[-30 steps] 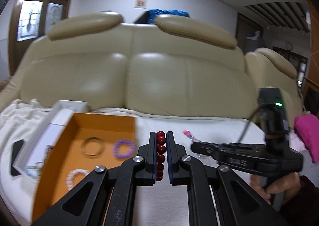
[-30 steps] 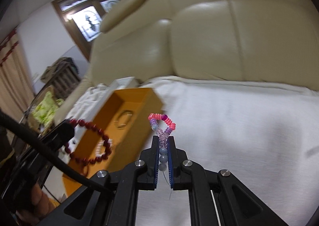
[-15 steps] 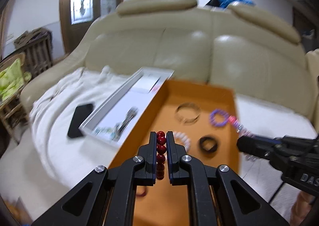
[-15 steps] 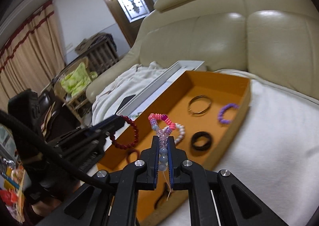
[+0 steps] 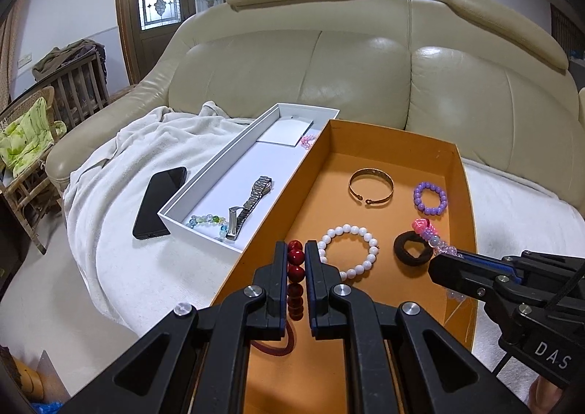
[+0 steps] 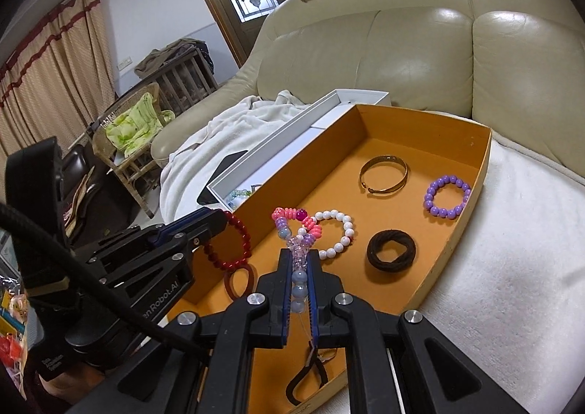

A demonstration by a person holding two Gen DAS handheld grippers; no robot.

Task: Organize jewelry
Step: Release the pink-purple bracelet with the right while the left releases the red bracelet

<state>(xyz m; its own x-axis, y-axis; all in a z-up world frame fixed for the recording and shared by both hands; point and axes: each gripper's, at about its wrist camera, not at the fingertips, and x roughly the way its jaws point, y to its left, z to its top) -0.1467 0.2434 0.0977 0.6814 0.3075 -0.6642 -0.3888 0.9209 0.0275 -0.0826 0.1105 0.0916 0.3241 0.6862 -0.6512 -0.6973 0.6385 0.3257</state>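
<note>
At lower centre of the left wrist view, the left claw (image 5: 296, 280) is closed on a red bead bracelet (image 5: 295, 273), whose loop shows at centre left of the right wrist view, over the near left part of the orange tray (image 5: 461, 172). At lower centre of the right wrist view, the right claw (image 6: 299, 280) pinches a pink and lilac bead bracelet (image 6: 297, 227), its loop standing above the fingertips over the tray. On the tray floor lie a white bead bracelet (image 5: 348, 252) at centre, a dark brown ring (image 5: 412, 252) to its right, a gold bangle (image 5: 371, 187) and a purple bead bracelet (image 5: 430, 198) toward the upper right. Just left of the tray, touching it, a white tray (image 5: 204, 191) holds a metal watch (image 5: 250, 205) and a pale green bead bracelet (image 5: 206, 221). Farther left a black phone (image 5: 159, 202) lies on the white blanket (image 5: 120, 165) spread over the beige sofa (image 5: 365, 63).
</note>
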